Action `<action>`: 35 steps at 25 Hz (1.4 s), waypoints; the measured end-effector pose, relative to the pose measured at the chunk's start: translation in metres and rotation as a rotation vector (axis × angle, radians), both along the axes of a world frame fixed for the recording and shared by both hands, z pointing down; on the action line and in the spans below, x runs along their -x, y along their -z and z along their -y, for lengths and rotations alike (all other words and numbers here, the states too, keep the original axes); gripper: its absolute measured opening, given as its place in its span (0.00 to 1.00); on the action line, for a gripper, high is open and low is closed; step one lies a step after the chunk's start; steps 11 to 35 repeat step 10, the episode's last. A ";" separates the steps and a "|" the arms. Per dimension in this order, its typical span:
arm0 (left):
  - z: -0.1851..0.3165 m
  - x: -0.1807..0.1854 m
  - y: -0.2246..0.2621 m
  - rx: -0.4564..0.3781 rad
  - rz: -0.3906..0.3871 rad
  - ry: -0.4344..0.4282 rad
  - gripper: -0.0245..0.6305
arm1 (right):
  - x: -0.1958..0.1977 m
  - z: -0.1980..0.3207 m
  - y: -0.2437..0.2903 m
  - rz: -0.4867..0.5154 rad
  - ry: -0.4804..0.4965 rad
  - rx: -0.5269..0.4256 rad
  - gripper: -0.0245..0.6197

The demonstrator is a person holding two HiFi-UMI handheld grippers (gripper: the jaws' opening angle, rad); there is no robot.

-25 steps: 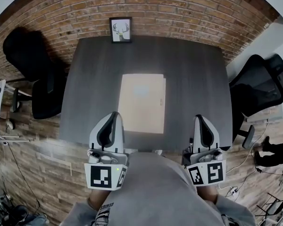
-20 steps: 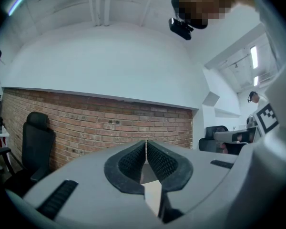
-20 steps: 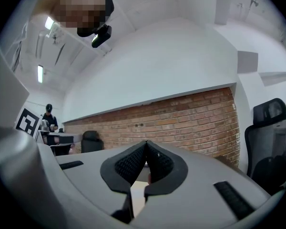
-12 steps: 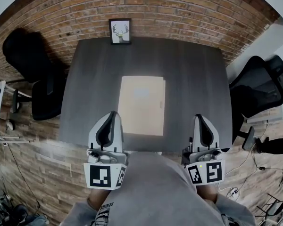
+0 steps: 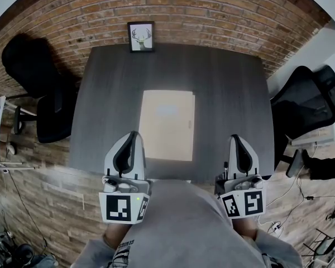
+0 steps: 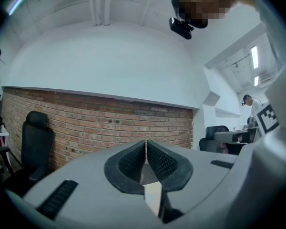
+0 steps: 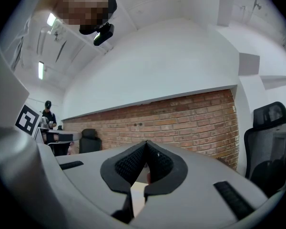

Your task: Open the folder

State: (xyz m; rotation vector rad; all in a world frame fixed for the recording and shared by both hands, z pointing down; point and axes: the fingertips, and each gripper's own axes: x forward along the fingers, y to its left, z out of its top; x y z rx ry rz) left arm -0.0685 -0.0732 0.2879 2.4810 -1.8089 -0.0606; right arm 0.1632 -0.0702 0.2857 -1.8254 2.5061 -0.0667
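A pale tan folder (image 5: 167,125) lies shut and flat in the middle of the dark grey table (image 5: 111,99), a small clasp at its right edge. My left gripper (image 5: 134,134) hovers at the table's near edge, just off the folder's near left corner, jaws shut on nothing. My right gripper (image 5: 235,138) is held level at the near right, well clear of the folder, also shut and empty. In the left gripper view the left gripper (image 6: 146,141) shows its pads meeting; the right gripper view shows the same for the right gripper (image 7: 146,142).
A framed deer picture (image 5: 142,36) stands at the table's far edge against the brick wall (image 5: 173,10). Black office chairs sit at the left (image 5: 39,88) and right (image 5: 307,102). My grey-clad body fills the near foreground.
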 end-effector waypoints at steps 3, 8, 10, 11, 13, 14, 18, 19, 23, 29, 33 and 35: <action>0.000 -0.001 0.000 0.002 -0.001 0.000 0.05 | -0.001 0.000 0.001 -0.001 -0.001 -0.003 0.04; 0.000 -0.002 -0.002 0.005 -0.001 -0.001 0.05 | -0.003 0.000 0.000 0.006 -0.004 -0.008 0.04; 0.000 -0.002 -0.003 0.006 -0.001 -0.002 0.05 | -0.003 -0.001 0.001 0.009 -0.006 -0.011 0.04; 0.000 -0.002 -0.003 0.006 -0.001 -0.002 0.05 | -0.003 -0.001 0.001 0.009 -0.006 -0.011 0.04; 0.000 -0.002 -0.003 0.006 -0.001 -0.002 0.05 | -0.003 -0.001 0.001 0.009 -0.006 -0.011 0.04; 0.000 -0.002 -0.003 0.006 -0.001 -0.002 0.05 | -0.003 -0.001 0.001 0.009 -0.006 -0.011 0.04; 0.000 -0.002 -0.003 0.006 -0.001 -0.002 0.05 | -0.003 -0.001 0.001 0.009 -0.006 -0.011 0.04; 0.000 -0.002 -0.003 0.006 -0.001 -0.002 0.05 | -0.003 -0.001 0.001 0.009 -0.006 -0.011 0.04; 0.000 -0.002 -0.003 0.006 -0.001 -0.002 0.05 | -0.003 -0.001 0.001 0.009 -0.006 -0.011 0.04; 0.000 -0.002 -0.003 0.006 -0.001 -0.002 0.05 | -0.003 -0.001 0.001 0.009 -0.006 -0.011 0.04; 0.000 -0.002 -0.003 0.006 -0.001 -0.002 0.05 | -0.003 -0.001 0.001 0.009 -0.006 -0.011 0.04; 0.000 -0.002 -0.003 0.006 -0.001 -0.002 0.05 | -0.003 -0.001 0.001 0.009 -0.006 -0.011 0.04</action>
